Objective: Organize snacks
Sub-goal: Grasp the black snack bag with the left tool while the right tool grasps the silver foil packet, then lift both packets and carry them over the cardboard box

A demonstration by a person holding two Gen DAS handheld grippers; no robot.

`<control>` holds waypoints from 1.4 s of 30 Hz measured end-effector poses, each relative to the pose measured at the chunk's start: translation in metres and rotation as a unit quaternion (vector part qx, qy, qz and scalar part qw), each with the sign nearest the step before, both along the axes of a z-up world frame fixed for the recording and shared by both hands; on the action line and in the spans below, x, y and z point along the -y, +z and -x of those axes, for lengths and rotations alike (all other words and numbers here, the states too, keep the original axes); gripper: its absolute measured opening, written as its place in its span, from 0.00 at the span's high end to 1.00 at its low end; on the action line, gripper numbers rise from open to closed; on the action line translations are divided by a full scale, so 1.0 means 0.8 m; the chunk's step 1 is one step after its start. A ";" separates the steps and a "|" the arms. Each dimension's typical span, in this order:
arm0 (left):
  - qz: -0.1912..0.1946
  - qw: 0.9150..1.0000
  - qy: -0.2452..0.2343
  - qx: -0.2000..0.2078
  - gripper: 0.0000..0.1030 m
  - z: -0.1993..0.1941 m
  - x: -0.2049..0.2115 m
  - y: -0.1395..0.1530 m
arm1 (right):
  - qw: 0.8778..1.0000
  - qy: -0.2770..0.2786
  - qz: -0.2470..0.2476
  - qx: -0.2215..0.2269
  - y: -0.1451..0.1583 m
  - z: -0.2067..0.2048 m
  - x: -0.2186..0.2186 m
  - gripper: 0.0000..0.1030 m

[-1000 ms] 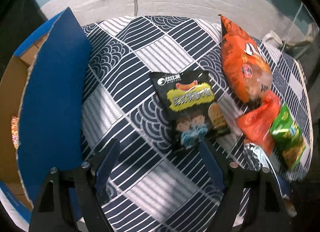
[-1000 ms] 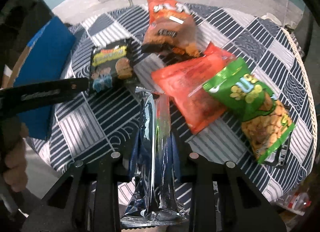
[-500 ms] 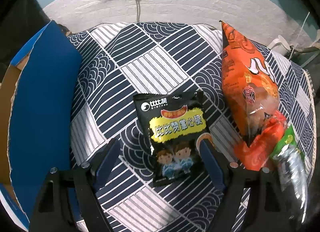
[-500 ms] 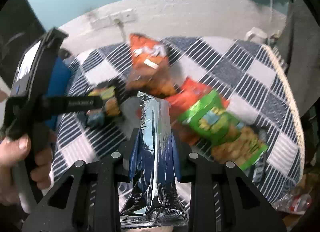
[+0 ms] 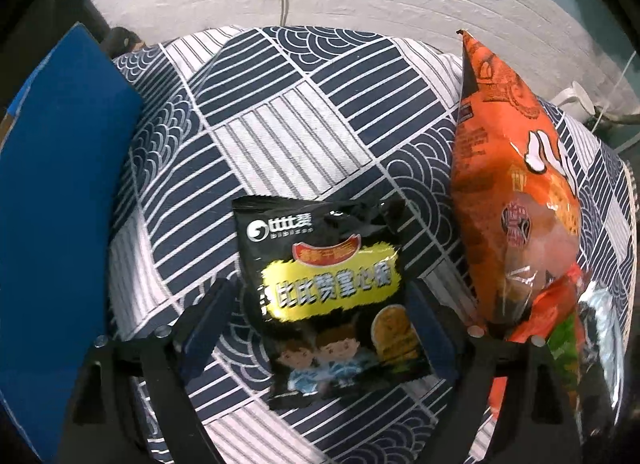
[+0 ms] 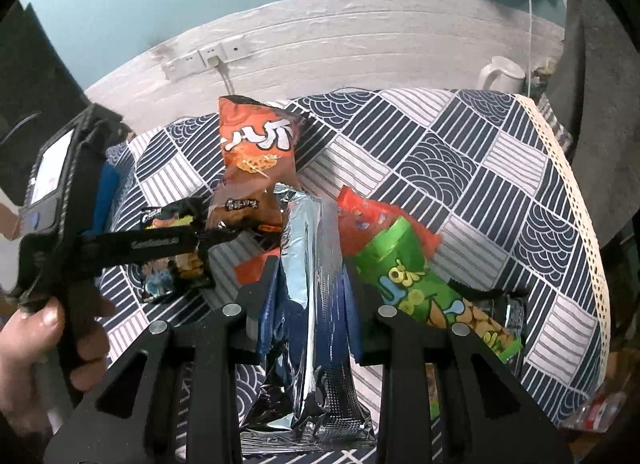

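A black snack bag (image 5: pixel 328 304) lies flat on the patterned tablecloth (image 5: pixel 280 136). My left gripper (image 5: pixel 320 324) points down over it, one finger on each side of the bag. Its jaws are opening and the pads do not press on the bag. My right gripper (image 6: pixel 310 276) is shut on a silver foil packet (image 6: pixel 312 256), held above the table. The black bag (image 6: pixel 176 248) also shows in the right wrist view, partly hidden behind the left gripper's finger.
A big orange chip bag (image 5: pixel 516 168) lies to the right of the black bag, with a red bag (image 6: pixel 372 220) and a green bag (image 6: pixel 416 284) beside it. A blue box flap (image 5: pixel 60 204) stands at the left. A person's hand (image 6: pixel 36 340) is at the left edge.
My left gripper moved forward over the black bag, which now lies between its fingers, and its jaws widened. My right gripper rose and tilted up with the silver packet.
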State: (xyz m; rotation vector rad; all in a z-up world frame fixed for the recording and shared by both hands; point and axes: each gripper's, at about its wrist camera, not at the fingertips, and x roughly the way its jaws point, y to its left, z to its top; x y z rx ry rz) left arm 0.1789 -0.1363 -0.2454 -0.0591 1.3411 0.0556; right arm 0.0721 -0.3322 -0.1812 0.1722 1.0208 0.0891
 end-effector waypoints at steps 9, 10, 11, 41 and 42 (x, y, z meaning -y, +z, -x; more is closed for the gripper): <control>-0.013 0.999 -0.047 0.000 0.17 -0.011 0.021 -0.018 | 1.000 -0.006 -0.007 -0.011 -0.009 -0.001 0.007 0.73; -0.015 0.999 -0.050 0.003 0.23 -0.009 0.022 -0.017 | 1.000 -0.006 -0.006 -0.011 -0.009 -0.001 0.007 0.73; -0.020 0.998 -0.054 0.007 0.27 -0.005 0.023 -0.016 | 1.000 -0.006 -0.006 -0.010 -0.009 -0.001 0.006 0.73; -0.016 0.987 -0.105 0.118 0.42 0.100 -0.025 0.126 | 0.999 -0.004 0.030 0.042 0.067 0.024 -0.031 0.73; -0.016 0.987 -0.105 0.122 0.42 0.103 -0.029 0.131 | 0.999 -0.003 0.029 0.044 0.072 0.026 -0.034 0.73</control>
